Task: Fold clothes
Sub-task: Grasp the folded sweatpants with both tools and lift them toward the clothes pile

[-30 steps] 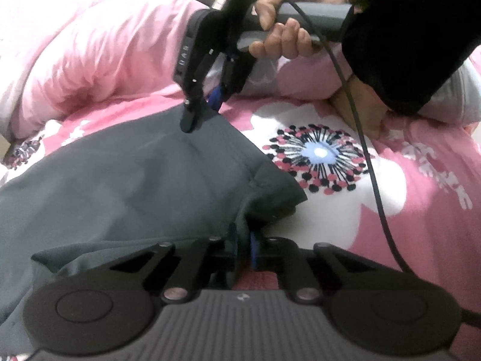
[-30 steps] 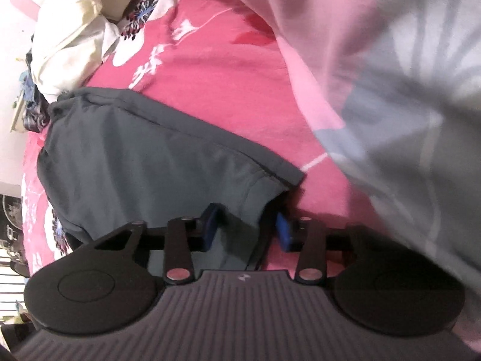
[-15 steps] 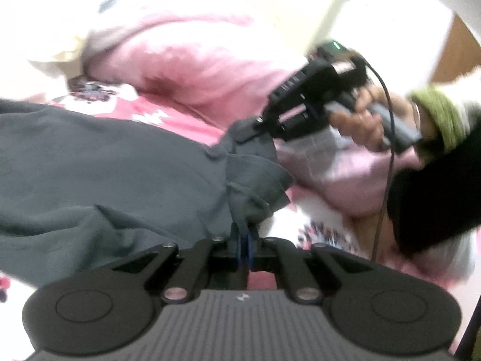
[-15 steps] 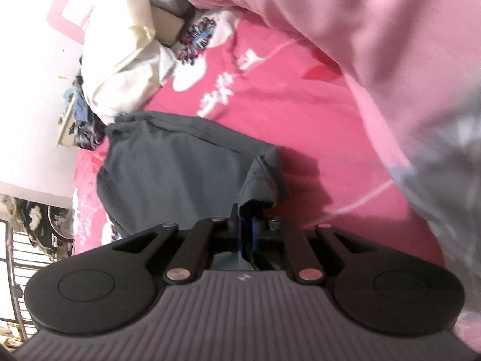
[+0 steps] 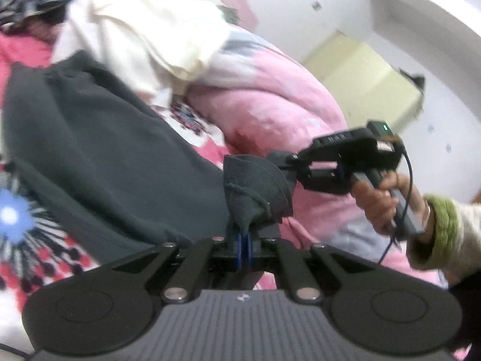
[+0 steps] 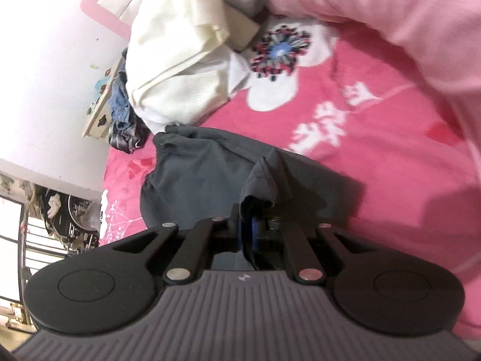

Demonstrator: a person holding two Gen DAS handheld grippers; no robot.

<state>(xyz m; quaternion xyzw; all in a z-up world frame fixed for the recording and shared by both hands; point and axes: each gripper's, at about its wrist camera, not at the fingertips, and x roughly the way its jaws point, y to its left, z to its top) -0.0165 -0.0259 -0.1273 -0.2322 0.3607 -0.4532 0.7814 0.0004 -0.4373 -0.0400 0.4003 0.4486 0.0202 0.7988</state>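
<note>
Both grippers pinch the dark garment [image 5: 99,156], stretching leftward.

Nothing reads clearly. The pink bedsheet [image 6: 390,150] carries large white characters [image 6: 333,117], too blurred to make out. The right gripper [image 5: 278,158] bears a small, illegible white marking on its body.

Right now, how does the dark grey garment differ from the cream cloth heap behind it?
The dark grey garment lies mostly spread over the pink bedspread; the cream cloth heap sits bunched up, untouched. The garment is pinched at one end by the left gripper and the right gripper, both shut on it; no gripper touches the heap. Both rest on the bed.
</note>
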